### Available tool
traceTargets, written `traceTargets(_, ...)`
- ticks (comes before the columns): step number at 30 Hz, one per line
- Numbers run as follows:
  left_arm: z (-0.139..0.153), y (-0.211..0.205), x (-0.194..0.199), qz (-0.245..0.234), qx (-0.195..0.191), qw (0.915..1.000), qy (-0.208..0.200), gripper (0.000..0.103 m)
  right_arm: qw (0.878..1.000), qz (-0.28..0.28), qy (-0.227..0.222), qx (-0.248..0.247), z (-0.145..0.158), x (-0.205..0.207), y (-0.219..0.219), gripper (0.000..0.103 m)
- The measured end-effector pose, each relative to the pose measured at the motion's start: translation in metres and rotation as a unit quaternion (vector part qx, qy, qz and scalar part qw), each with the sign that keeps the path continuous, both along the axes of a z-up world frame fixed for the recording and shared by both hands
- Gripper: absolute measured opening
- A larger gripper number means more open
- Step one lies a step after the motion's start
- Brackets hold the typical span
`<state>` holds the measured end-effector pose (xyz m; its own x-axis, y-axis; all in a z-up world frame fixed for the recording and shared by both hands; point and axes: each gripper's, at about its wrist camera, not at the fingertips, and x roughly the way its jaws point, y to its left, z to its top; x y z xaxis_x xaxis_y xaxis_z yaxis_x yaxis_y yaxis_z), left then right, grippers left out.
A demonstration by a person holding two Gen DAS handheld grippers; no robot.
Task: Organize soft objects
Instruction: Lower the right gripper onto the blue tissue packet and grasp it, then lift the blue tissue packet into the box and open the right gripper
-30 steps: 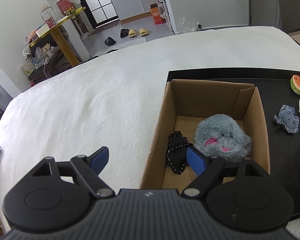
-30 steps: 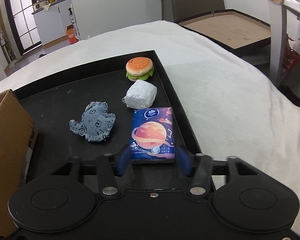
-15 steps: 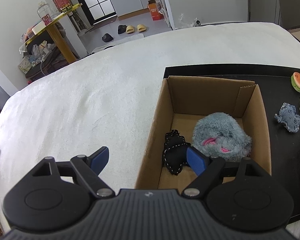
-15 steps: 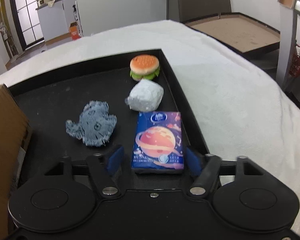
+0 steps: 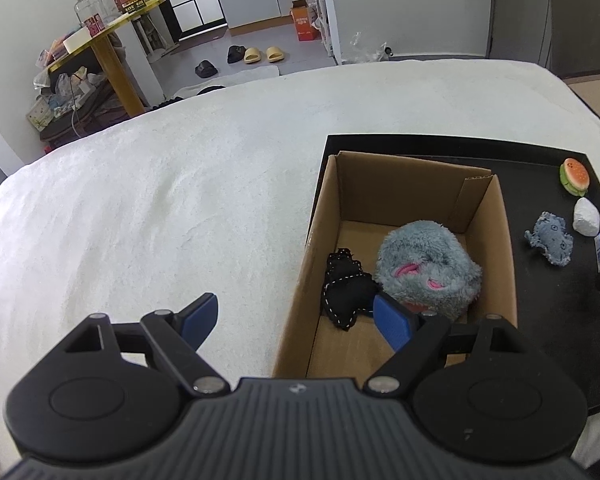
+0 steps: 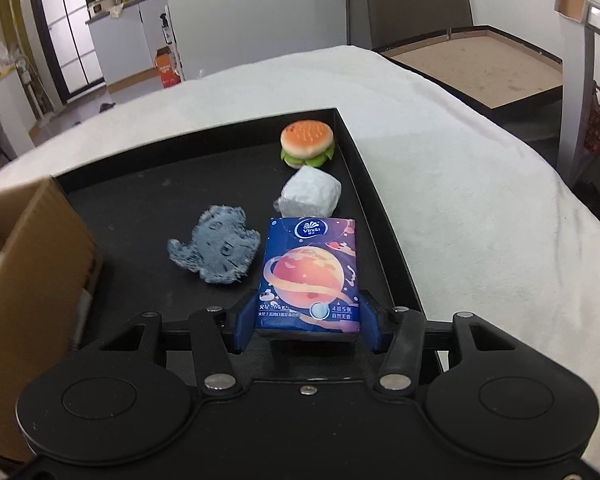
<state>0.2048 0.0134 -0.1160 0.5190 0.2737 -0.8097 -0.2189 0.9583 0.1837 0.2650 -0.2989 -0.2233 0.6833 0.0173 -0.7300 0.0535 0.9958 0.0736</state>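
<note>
A cardboard box (image 5: 504, 240) stands on a black tray (image 6: 140, 208) and holds a grey fluffy plush (image 5: 428, 272) and a black stitched soft toy (image 5: 346, 292). My left gripper (image 5: 296, 316) is open and empty above the box's near left corner. My right gripper (image 6: 306, 324) is shut on the near end of a blue tissue pack (image 6: 310, 272), seemingly raised a little off the tray. A grey denim soft toy (image 6: 216, 250), a white wrapped lump (image 6: 312, 196) and a burger toy (image 6: 308, 142) lie on the tray beyond it.
The tray sits on a white blanket (image 5: 160, 208). The box wall (image 6: 28, 264) is close on the left in the right wrist view. The tray's right rim (image 6: 384, 220) runs beside the tissue pack. A yellow table (image 5: 108, 40) with clutter stands far off.
My right gripper has closed its pads onto the tissue pack, which now looks slightly raised. My left gripper has drifted a little, still open over the box corner.
</note>
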Motion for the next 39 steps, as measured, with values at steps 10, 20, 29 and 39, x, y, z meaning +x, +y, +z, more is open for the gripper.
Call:
traceTargets(10,0.006,0.007,-0.017,-0.020,-0.020,0.9995,-0.016,0.084,0.999,0.014,-0.026,-0.012,0.036,-0.020,0.005,0.051)
traceTargets(20,0.003,0.022,-0.028,-0.026,-0.057,0.9974,-0.035,0.083,0.998,0.029,-0.052,-0.026,0.064,-0.035,0.024,0.051)
traceTargets(29,-0.003,0.033,-0.029,-0.024,-0.082,0.9957,-0.035,0.078,0.994,0.065,-0.078,-0.037,0.085,-0.046,0.052,0.051)
traceTargets(39,-0.012,0.036,-0.026,-0.031,-0.097,0.9945,-0.024,0.065,0.989,0.101,-0.095,-0.049,0.098,-0.051,0.080,0.051)
